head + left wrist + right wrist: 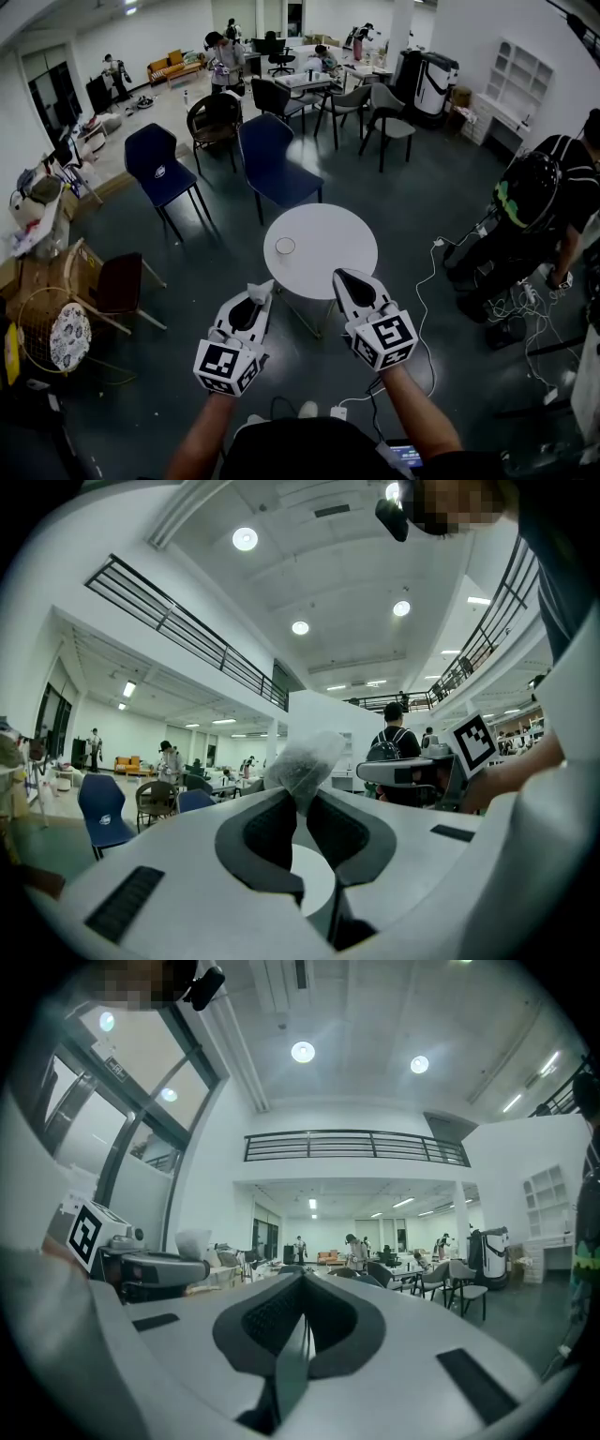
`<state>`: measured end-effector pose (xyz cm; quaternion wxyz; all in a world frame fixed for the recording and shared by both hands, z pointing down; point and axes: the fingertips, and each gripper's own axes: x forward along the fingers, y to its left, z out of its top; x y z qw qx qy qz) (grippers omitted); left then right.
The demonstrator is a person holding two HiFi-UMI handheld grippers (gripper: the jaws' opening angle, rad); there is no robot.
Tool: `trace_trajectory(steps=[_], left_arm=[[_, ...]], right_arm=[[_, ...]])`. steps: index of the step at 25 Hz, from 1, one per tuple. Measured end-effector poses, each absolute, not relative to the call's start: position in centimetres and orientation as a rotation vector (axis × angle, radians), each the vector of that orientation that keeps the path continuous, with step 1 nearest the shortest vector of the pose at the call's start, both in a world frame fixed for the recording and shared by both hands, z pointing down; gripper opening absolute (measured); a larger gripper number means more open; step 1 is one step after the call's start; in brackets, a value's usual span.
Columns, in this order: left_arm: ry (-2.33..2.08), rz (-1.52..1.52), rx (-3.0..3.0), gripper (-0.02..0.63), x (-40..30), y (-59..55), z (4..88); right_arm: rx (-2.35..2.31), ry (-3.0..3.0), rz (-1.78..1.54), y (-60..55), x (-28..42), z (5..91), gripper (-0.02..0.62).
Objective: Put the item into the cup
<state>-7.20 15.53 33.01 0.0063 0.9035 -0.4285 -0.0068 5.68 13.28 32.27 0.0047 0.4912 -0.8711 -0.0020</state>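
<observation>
Round table [328,234]: the cup [285,247] stands left of centre, with open room above its mouth from the near side. Left gripper [257,296], pinching a packet [262,288], and right gripper [341,277] hang over the near rim with a gap between them. Blue chair [272,155] stands just behind the far rim. Person [534,216] and floor cables [511,305] are at the right, well apart from the table.
</observation>
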Motion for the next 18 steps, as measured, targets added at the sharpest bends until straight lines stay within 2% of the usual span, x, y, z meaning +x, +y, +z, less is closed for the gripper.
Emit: trace_trajectory(steps=[18], left_arm=[[-1.382,-0.029,2.792,0.044,-5.0,15.6,34.4]], right_arm=[[1.440,-2.763,-0.001,12.9,6.7,34.2,0.017]])
